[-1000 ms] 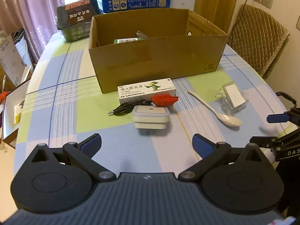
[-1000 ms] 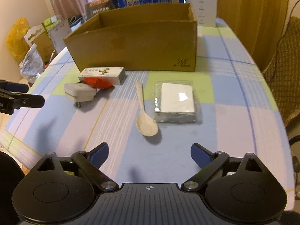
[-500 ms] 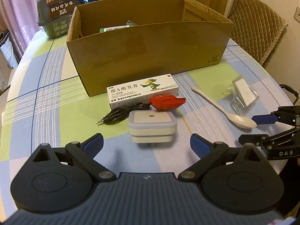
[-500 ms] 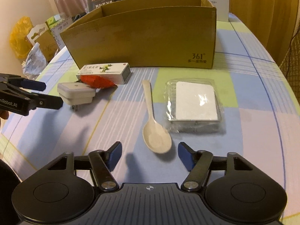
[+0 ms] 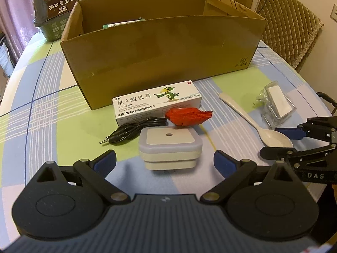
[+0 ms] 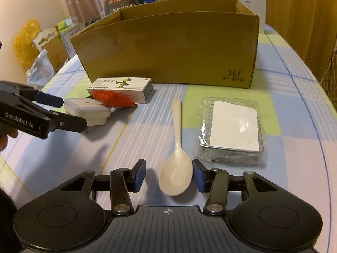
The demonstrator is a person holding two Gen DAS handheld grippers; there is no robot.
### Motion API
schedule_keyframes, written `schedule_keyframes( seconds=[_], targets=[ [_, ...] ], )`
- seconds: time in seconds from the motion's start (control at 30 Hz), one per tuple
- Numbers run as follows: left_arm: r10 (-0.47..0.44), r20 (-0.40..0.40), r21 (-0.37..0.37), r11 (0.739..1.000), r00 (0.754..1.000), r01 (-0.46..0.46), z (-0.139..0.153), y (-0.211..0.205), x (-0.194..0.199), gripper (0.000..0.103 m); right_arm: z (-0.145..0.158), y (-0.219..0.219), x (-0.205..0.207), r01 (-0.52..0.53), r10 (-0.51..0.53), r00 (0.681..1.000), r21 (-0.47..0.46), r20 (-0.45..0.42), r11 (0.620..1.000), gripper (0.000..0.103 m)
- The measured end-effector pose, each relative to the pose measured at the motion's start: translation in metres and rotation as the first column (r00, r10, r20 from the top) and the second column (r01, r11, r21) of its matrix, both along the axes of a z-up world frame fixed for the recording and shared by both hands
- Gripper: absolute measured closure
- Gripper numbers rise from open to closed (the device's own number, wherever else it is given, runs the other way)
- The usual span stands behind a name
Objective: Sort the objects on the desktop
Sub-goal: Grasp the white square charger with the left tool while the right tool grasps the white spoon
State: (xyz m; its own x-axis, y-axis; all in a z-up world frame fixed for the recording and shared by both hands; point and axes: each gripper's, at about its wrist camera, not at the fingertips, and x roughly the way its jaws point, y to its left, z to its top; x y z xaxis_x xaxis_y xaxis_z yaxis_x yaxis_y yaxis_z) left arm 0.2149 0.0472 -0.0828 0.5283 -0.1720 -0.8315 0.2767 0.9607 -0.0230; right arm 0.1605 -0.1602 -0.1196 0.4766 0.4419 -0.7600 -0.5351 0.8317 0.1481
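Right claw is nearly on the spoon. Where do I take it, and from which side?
Grip the spoon across its bowl, coming from the near end as the right claw now sits. The bowl lies between the open fingers, handle pointing away toward the cardboard box; its rim probably offers the tallest edges to pinch.

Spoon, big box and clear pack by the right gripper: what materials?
Spoon: looks like matte cream plastic or melamine; dull, speckled bowl, no glint. Could be ceramic.
Box: brown corrugated cardboard, matte, printed logo, raw cut rims.
Clear pack: thin glossy transparent plastic, ribbed, with glare; holds a white card.
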Motion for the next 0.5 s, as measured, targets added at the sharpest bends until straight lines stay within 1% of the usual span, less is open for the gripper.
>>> schedule_keyframes(
  seconds=[0.1,0.23,0.33,0.5],
  targets=[
    [-0.007,0.007,0.006,1.000,1.000,0.007,-0.001,-0.003,0.001,0.006,-0.001,0.004,-0.002,-0.006,0.006,1.000,-0.026,0.026,1.000,0.062],
    [-0.008,0.013,0.008,1.000,1.000,0.008,-0.002,-0.004,0.003,0.006,-0.003,0.006,-0.006,-0.024,0.027,0.998,-0.065,0.052,0.998,0.062],
    [-0.006,0.014,0.009,1.000,1.000,0.006,-0.003,-0.004,0.004,0.006,-0.004,0.005,-0.010,-0.018,0.025,0.997,-0.086,0.072,0.996,0.062],
    [-0.009,0.017,0.008,1.000,1.000,0.009,-0.003,-0.005,0.006,0.006,-0.005,0.003,-0.012,-0.005,0.012,0.997,-0.077,0.080,0.997,0.063]
  ],
)
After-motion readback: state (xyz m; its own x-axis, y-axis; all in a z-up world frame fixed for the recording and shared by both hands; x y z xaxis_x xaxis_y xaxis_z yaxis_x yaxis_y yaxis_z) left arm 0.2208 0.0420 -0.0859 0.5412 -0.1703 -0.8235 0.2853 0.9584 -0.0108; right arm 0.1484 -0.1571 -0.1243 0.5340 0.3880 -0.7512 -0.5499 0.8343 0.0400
